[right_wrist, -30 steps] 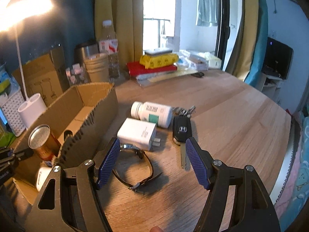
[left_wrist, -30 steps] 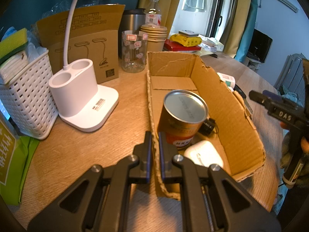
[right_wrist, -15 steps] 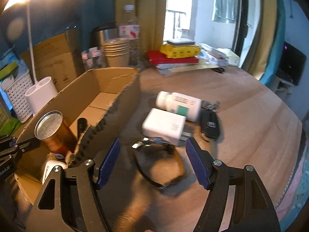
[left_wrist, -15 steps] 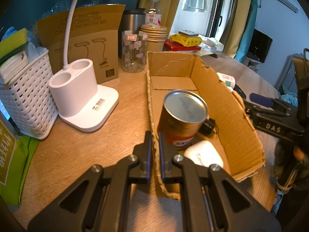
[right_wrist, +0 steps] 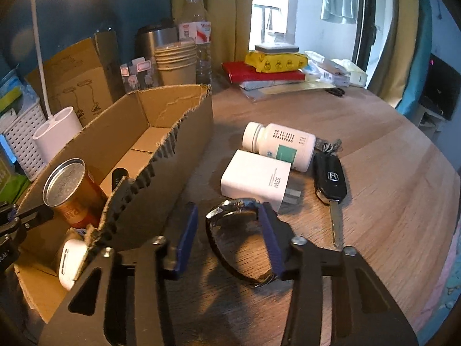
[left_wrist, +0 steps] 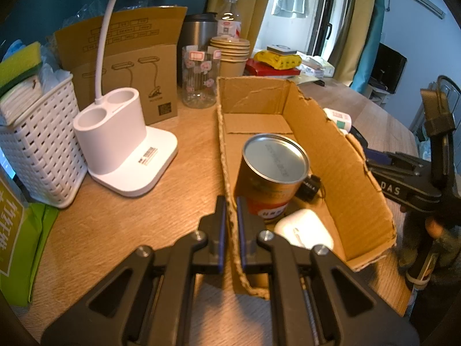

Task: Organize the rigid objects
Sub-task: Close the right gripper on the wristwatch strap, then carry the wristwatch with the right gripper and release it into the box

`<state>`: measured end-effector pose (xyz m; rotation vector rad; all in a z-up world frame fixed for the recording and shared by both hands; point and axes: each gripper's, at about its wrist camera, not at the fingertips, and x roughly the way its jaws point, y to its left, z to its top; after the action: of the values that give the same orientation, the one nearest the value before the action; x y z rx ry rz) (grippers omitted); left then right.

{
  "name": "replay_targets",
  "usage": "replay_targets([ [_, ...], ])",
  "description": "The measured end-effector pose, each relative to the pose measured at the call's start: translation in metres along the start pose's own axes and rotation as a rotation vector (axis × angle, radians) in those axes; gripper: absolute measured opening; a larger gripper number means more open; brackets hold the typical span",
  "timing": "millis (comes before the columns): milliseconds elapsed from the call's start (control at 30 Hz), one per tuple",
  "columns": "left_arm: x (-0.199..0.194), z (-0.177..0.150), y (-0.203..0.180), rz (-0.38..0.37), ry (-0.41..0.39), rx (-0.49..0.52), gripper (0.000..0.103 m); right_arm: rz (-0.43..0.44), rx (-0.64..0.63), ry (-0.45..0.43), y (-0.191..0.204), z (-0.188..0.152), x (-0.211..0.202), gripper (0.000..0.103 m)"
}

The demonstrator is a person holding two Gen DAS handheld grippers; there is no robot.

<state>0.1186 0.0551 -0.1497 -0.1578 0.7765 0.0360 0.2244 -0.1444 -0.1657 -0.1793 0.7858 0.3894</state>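
Note:
My left gripper [left_wrist: 231,225] is shut on the near left wall of the open cardboard box [left_wrist: 331,150]. Inside the box stand an orange can [left_wrist: 273,170] and a white earbud case [left_wrist: 302,227]. To the right of the box [right_wrist: 161,150] a wristwatch [right_wrist: 233,204] lies on the wooden table. My right gripper [right_wrist: 227,230] straddles it and its jaws are closing. The right pad touches the strap; the left pad still shows a gap. Behind the watch lie a white charger [right_wrist: 256,176], a white pill bottle [right_wrist: 279,145] and a black car key [right_wrist: 330,180].
Left of the box stand a white lamp base [left_wrist: 124,150], a white woven basket [left_wrist: 37,141], a printed carton [left_wrist: 129,66] and a glass [left_wrist: 200,77]. Paper cups [right_wrist: 175,63], a water bottle [right_wrist: 198,34] and stacked books [right_wrist: 265,72] line the back. The table's rounded edge [right_wrist: 426,259] curves right.
My right gripper came forward and down over the watch, and its jaws narrowed around it. The left gripper kept still on the box wall.

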Motion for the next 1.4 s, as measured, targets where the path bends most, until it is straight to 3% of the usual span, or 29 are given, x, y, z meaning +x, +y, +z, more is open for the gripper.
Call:
replay_targets([
  [100,0.0,0.0,0.0,0.0,0.0,0.0,0.008,0.008,-0.002,-0.001,-0.001,-0.002,-0.001,0.034],
  [200,0.0,0.0,0.0,0.0,0.0,0.0,0.008,0.016,-0.005,0.002,-0.003,-0.006,-0.004,0.023],
  [533,0.0,-0.001,0.0,0.001,-0.001,0.0,0.008,0.0,0.006,0.018,-0.014,-0.009,-0.01,0.023],
  [667,0.0,-0.001,0.0,0.0,-0.001,0.0,0.008,-0.01,0.011,0.04,-0.01,-0.003,0.002,0.033],
  [833,0.0,-0.001,0.0,0.0,-0.001,0.0,0.008,-0.016,0.03,0.042,-0.013,-0.002,0.01,0.033],
  [1100,0.0,-0.001,0.0,0.001,-0.001,0.0,0.008,0.014,0.01,-0.013,-0.011,-0.004,-0.002,0.022],
  [1400,0.0,-0.001,0.0,0.001,-0.002,0.001,0.008,0.039,-0.01,-0.064,-0.002,-0.001,-0.025,0.021],
])
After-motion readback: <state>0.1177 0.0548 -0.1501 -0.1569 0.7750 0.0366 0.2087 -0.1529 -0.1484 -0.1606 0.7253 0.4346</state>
